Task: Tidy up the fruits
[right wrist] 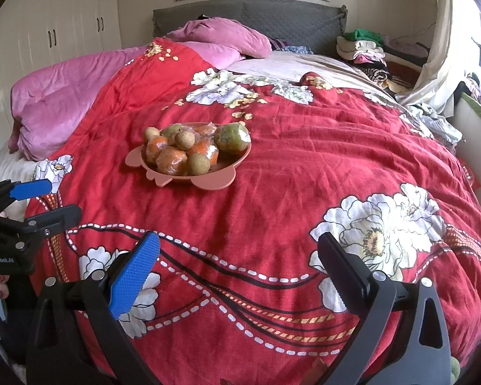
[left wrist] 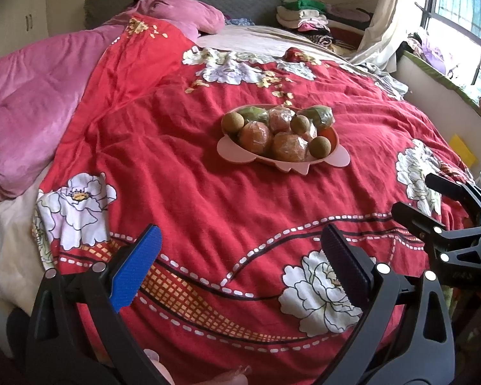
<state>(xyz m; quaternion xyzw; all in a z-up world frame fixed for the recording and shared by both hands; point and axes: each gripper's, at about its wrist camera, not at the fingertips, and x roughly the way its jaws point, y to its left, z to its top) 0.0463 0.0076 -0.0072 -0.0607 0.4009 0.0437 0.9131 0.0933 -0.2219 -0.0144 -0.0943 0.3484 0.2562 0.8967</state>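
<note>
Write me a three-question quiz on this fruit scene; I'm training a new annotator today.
1. True or false: both grippers are open and empty.
2. Where do the fruits lie? A) in the pink plate B) loose on the red quilt C) on the pink blanket
3. What wraps the orange fruits?

Key: 1 true: left gripper, right gripper. 2 A. 3 Clear plastic.
</note>
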